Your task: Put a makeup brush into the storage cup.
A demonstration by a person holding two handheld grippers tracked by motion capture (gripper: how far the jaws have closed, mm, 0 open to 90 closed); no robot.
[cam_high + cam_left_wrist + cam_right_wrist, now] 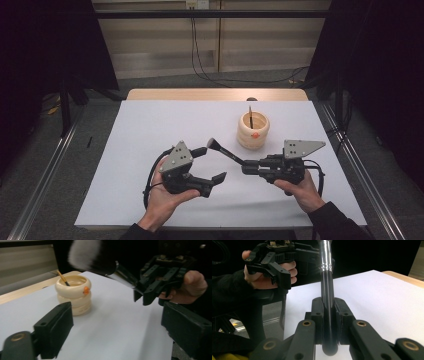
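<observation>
A black makeup brush (227,153) with a fluffy head and silver collar lies level above the white sheet, head toward the left. My right gripper (246,168) is shut on the end of its black handle (327,290); the jaws press on both sides. In the left gripper view the brush head (85,255) hangs at the top, with the right gripper (142,297) behind it. My left gripper (213,163) stands open just below the brush head, its jaws wide apart with nothing between them (120,332). A cream ringed holder (253,131) stands beyond, with a thin brush (250,112) upright in it.
The white sheet (150,130) covers a wooden table whose back edge (215,94) shows. Metal rails run along both sides on the floor. Dark curtains flank the table. The holder (73,293) bears a small orange mark.
</observation>
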